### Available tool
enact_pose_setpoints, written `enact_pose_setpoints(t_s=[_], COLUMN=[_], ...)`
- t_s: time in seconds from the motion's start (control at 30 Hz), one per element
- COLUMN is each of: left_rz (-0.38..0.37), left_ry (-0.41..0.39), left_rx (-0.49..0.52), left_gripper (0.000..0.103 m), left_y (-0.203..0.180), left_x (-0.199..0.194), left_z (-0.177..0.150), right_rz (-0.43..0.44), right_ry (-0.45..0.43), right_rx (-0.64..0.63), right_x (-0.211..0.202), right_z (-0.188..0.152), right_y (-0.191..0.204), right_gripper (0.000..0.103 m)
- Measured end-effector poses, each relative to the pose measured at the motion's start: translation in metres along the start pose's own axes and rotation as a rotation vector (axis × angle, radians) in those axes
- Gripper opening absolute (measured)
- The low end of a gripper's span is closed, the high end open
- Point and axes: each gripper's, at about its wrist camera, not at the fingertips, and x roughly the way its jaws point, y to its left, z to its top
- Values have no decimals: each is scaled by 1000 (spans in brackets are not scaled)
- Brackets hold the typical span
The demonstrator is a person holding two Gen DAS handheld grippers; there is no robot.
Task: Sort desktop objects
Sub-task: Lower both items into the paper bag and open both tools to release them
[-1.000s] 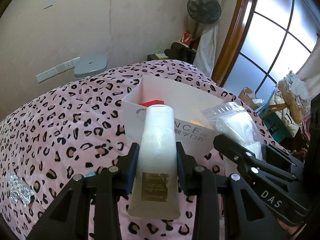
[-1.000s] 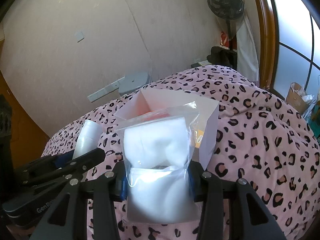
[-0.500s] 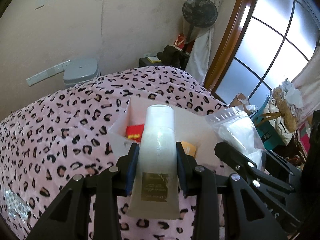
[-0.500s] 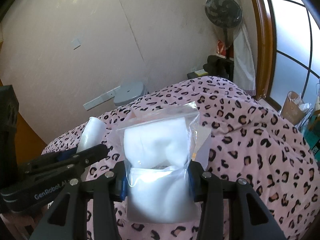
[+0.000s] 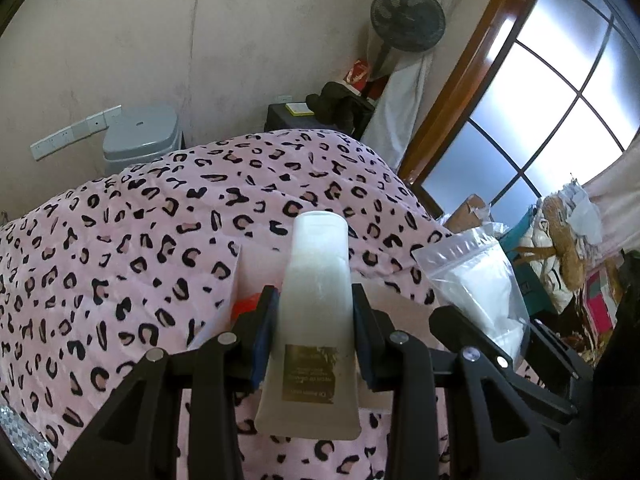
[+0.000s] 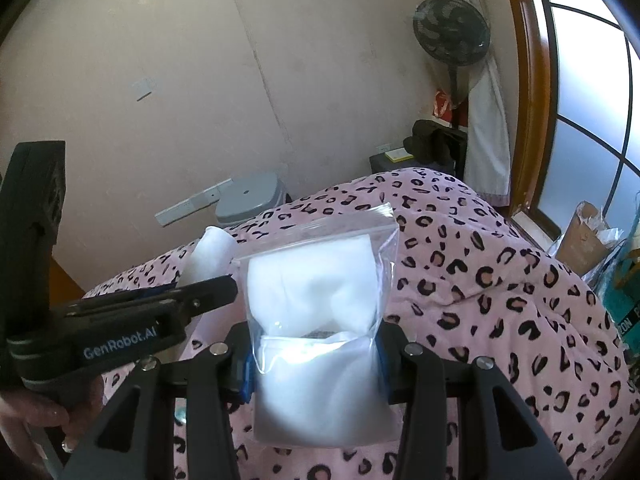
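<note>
- Broadly, we work over a pink leopard-print quilt (image 5: pixel 160 240) that covers the whole surface and bulges upward.
- On it sits a white box (image 5: pixel 240 280), open-topped, directly beneath our left tool; something red (image 5: pixel 244 306) shows inside. We judge it the sorting bin, which would explain why both loads hang near it.
- Our right gripper (image 6: pixel 314 364) is clenched on a clear zip bag (image 6: pixel 316 300) of white padding, pinched low on its sides so the sealed top stands up. It hangs above the quilt, just right of the box.
- Our left gripper (image 5: pixel 314 336) is clamped around a frosted white tube (image 5: pixel 316 300), cap end forward, squeezed at mid-body above the gold label. The tube hangs over the box opening, aloft.
- A crinkled foil piece (image 5: pixel 20 440) lies at the quilt's near-left edge, well apart.
</note>
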Motion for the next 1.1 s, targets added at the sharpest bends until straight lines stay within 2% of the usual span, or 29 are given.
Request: enact_pose_setpoints(t_s=[0.17, 0.4, 0.87, 1.1], left_rz=[-9, -11, 15, -2], left_ry=[8, 33, 60, 70], left_rx=[-29, -45, -38, -69], left_gripper=[36, 36, 36, 36], left_y=[7, 14, 20, 33], left_x=[12, 30, 42, 43], left_z=[6, -16, -33, -37], right_rz=[-3, 13, 18, 42], right_ry=[19, 71, 122, 133], right_rx=[10, -7, -33, -61], right_x=[19, 37, 50, 55], right_z=[10, -9, -25, -27], right_y=[-1, 5, 7, 12], right_gripper=[44, 45, 45, 45])
